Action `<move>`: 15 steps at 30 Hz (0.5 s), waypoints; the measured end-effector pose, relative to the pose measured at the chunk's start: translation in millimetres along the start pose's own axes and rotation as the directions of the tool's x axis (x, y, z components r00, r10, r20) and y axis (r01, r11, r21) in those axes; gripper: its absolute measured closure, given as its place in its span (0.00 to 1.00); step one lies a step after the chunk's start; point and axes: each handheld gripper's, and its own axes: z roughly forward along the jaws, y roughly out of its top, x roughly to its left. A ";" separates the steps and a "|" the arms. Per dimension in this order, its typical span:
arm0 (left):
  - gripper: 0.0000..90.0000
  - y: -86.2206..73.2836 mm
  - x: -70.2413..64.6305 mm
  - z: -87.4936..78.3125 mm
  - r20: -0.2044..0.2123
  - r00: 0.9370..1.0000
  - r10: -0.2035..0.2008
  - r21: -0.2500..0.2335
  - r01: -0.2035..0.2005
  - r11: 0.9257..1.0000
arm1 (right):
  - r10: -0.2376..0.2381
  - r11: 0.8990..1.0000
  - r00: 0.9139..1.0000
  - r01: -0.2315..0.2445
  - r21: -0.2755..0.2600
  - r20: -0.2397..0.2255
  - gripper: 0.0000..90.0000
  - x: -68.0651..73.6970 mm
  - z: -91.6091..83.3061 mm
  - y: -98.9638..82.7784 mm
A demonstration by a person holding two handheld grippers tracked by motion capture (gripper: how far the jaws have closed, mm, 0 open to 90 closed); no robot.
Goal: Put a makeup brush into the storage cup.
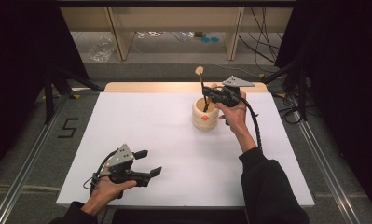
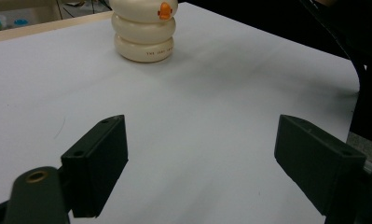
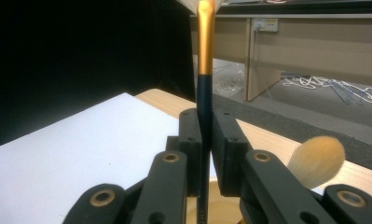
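A cream ribbed holder [image 1: 205, 119] with an orange mark stands on the white table top [image 1: 146, 126], toward the back right. My right gripper [image 1: 206, 96] hangs just over the holder's mouth, shut on the dark handle of a brush [image 1: 202, 84]. The brush stands upright, its gold ferrule and pale bristles pointing up. In the right gripper view the handle [image 3: 204, 107] is pinched between the pads of my right gripper [image 3: 205, 128], and a second fluffy brush head [image 3: 316, 161] leans out beside them. My left gripper [image 1: 148, 163] rests open near the front left, aimed at the holder [image 2: 144, 32], nothing between its jaws [image 2: 202, 158].
The table's wooden back edge [image 1: 174, 87] runs behind the holder. Beyond it are wooden furniture legs [image 1: 120, 37], loose cables [image 1: 263, 46] and a plastic bag [image 1: 101, 50] on the floor. Black drapes flank both sides, and metal rails [image 1: 30, 154] run along the floor.
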 end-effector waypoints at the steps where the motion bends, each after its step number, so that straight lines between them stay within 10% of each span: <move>1: 0.19 0.0 -0.1 -0.1 0.000 1.000 -0.002 0.000 0.002 1.000 | -0.001 1.000 1.000 0.001 0.001 0.004 0.92 -0.5 0.1 -0.3; 15: 0.19 -0.1 0.3 -0.3 -0.001 1.000 -0.004 -0.002 0.004 1.000 | 0.016 1.000 1.000 -0.016 0.007 0.007 0.92 -2.0 3.3 -7.7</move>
